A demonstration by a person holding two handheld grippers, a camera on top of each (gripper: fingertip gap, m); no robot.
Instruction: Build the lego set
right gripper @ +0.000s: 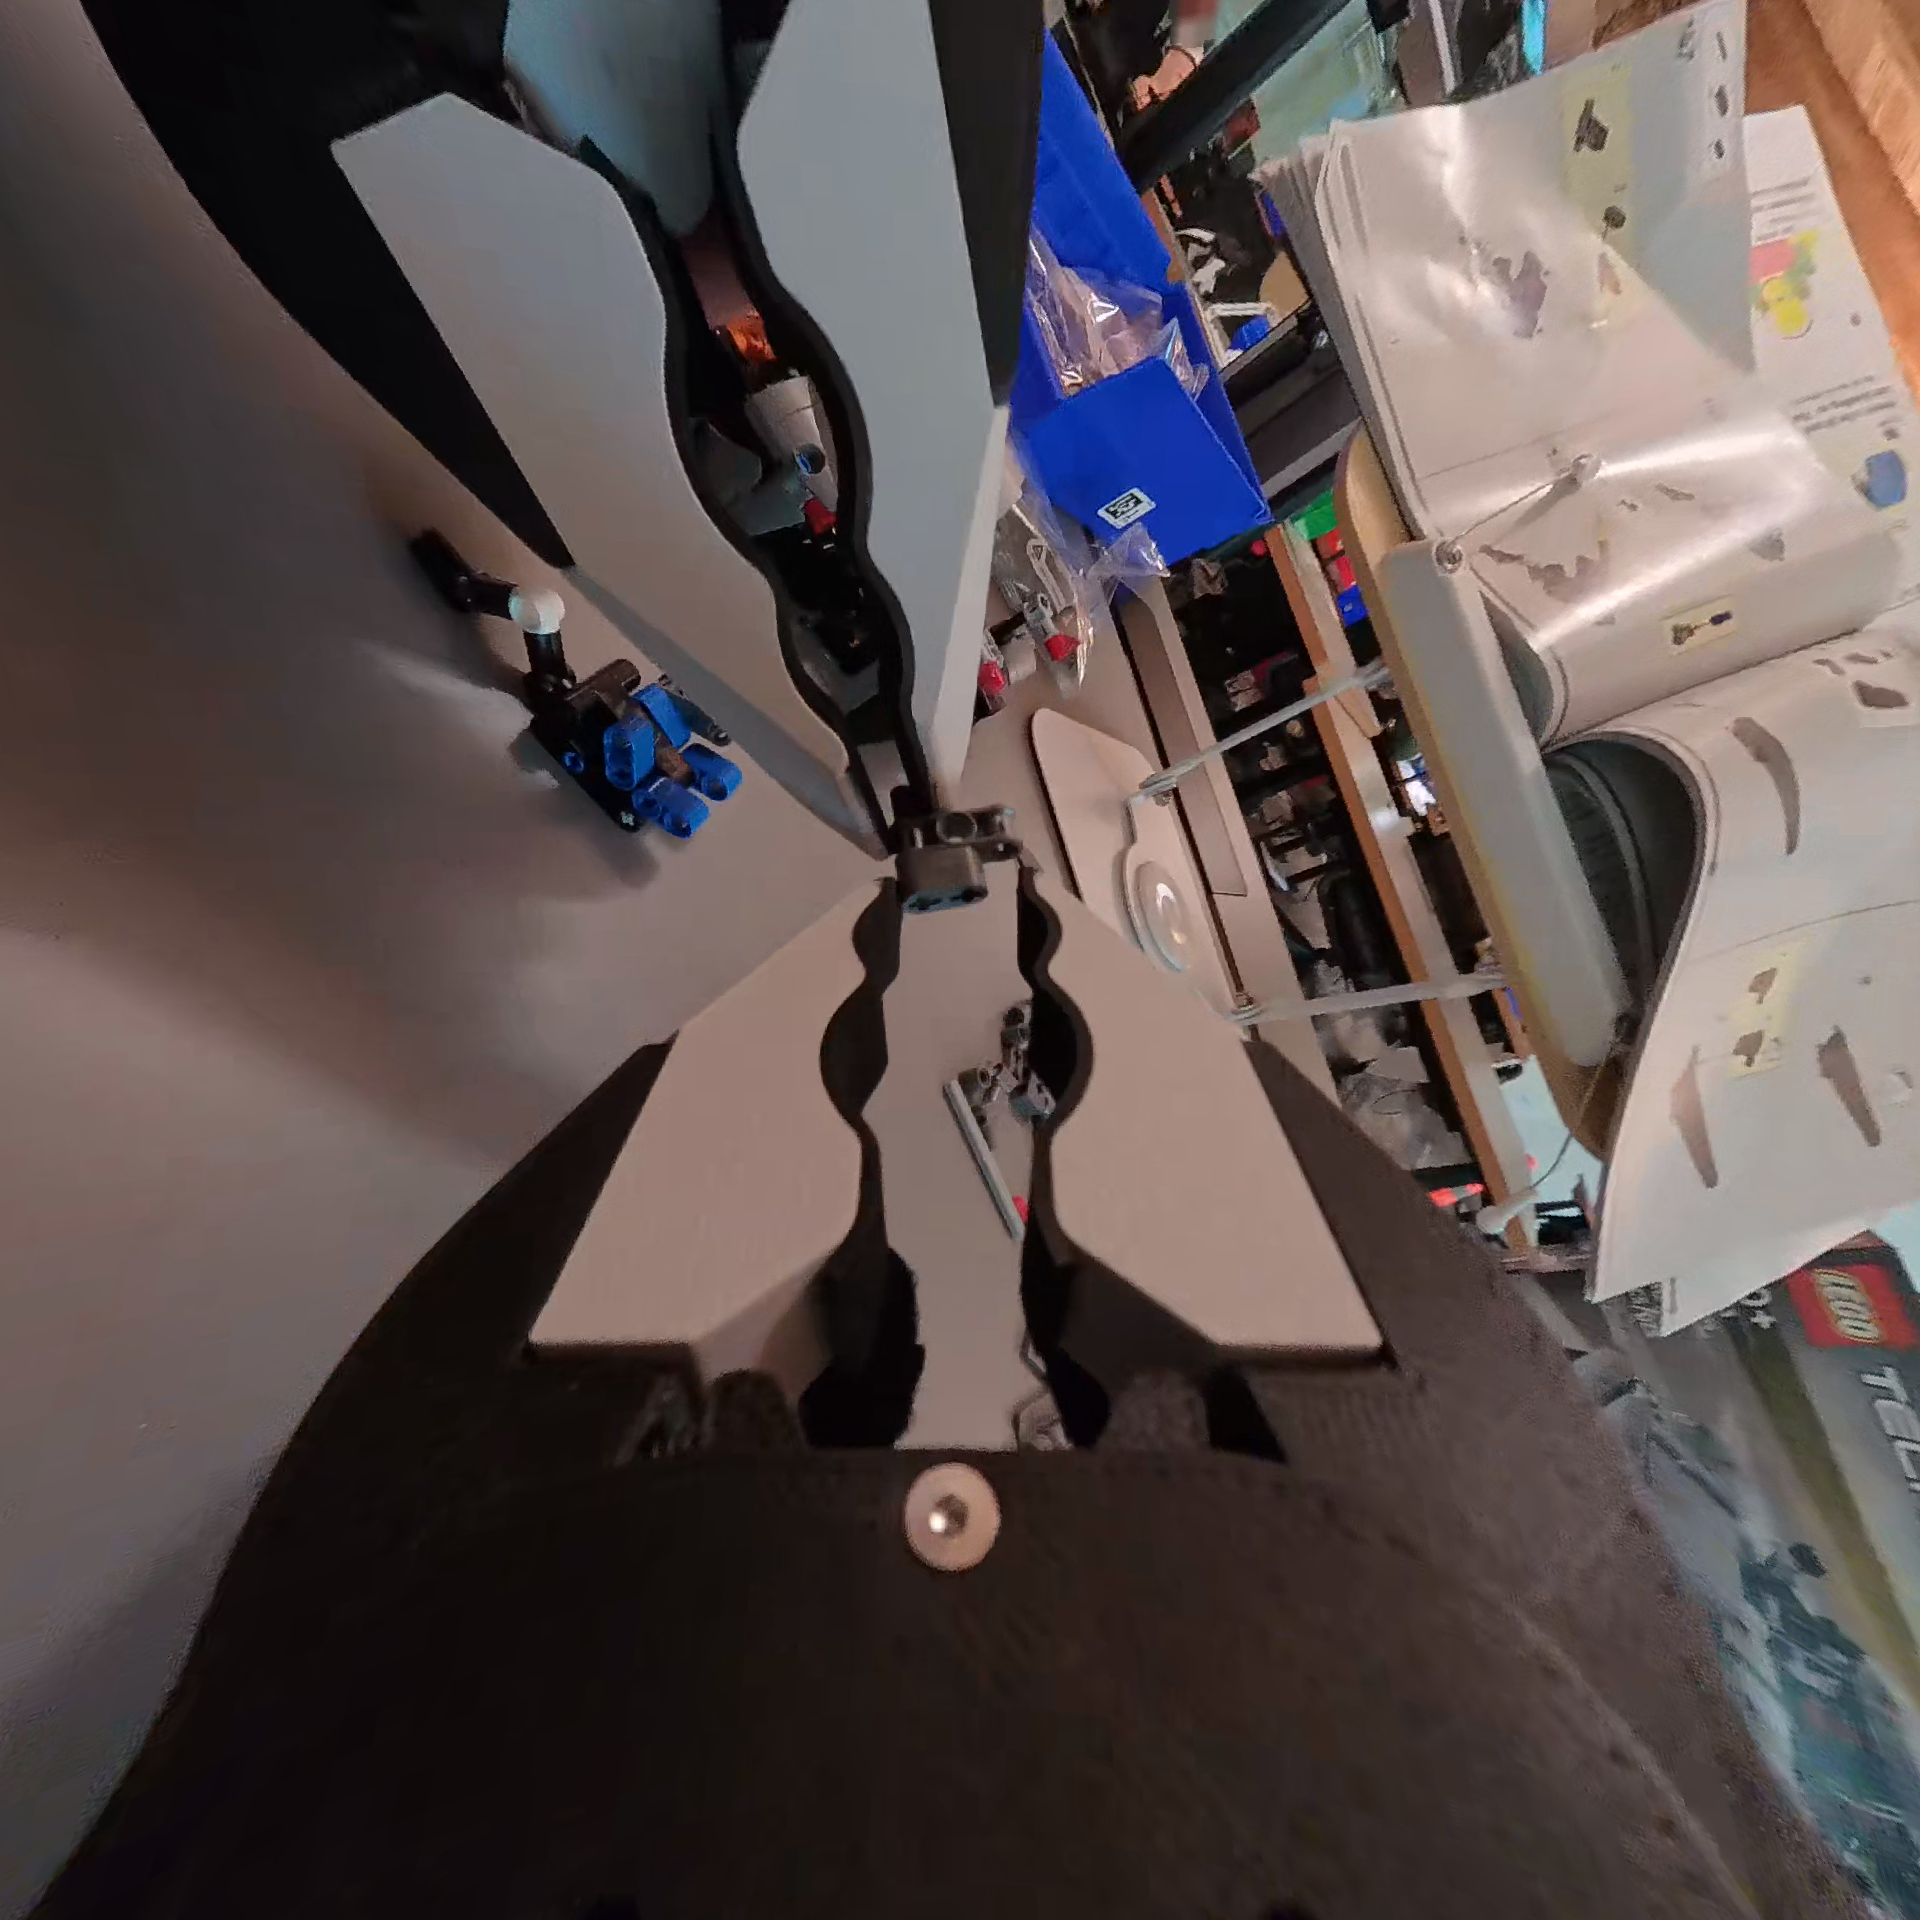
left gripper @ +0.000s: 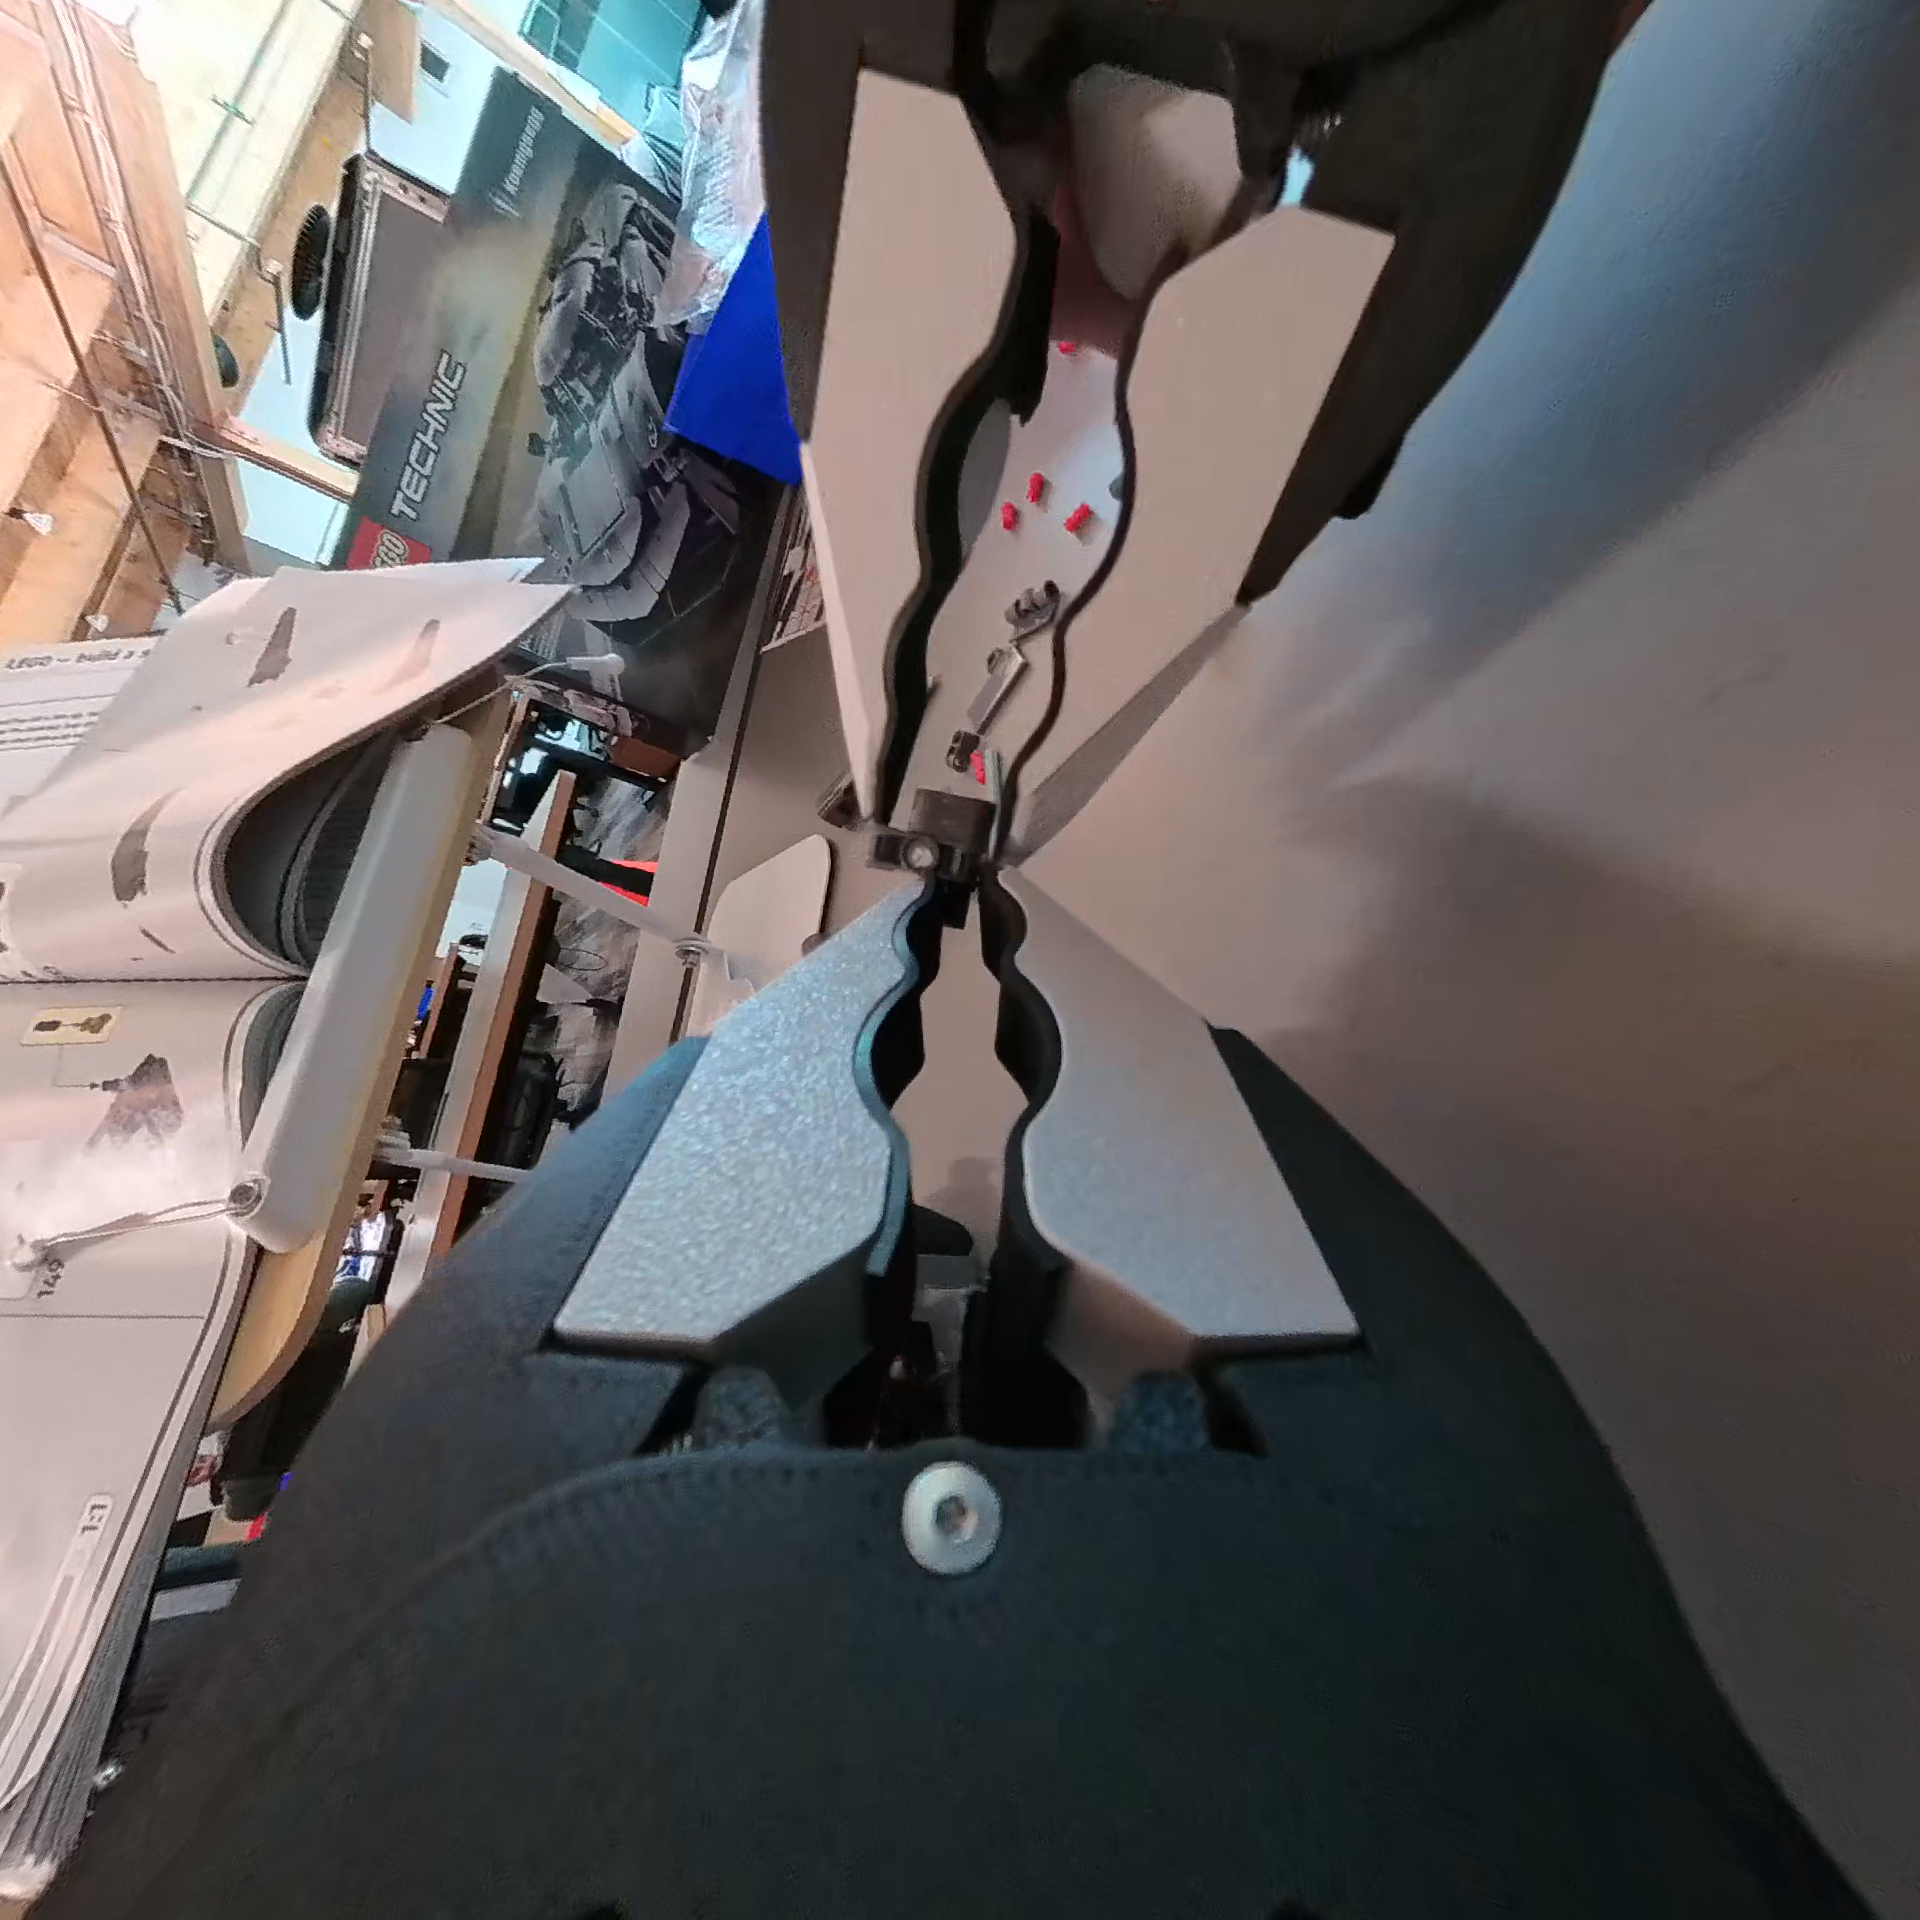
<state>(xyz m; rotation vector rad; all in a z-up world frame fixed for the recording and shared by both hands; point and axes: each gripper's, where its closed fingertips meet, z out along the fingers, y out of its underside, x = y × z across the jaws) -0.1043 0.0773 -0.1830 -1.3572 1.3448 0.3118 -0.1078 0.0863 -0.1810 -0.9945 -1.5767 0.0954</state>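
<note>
My two grippers meet tip to tip above the white table (left gripper: 1558,831). A small dark grey and black Lego assembly (left gripper: 938,826) sits between them; it also shows in the right wrist view (right gripper: 943,862), with a blue pin end on its near side. My left gripper (left gripper: 958,885) is shut on its near end. My right gripper (right gripper: 954,891) reaches in from the opposite side and its fingers close on the dark block. In the left wrist view the right gripper (left gripper: 938,816) comes down from the top. In the right wrist view the left gripper (right gripper: 906,798) does the same.
A blue and black sub-assembly (right gripper: 634,748) lies on the table. Loose red pins (left gripper: 1039,499) and grey parts (left gripper: 1013,665) lie beyond the grippers. An open instruction booklet (right gripper: 1662,520) on a stand, a blue bin (right gripper: 1132,457) with bags and the set's box (left gripper: 468,416) stand along the table's edge.
</note>
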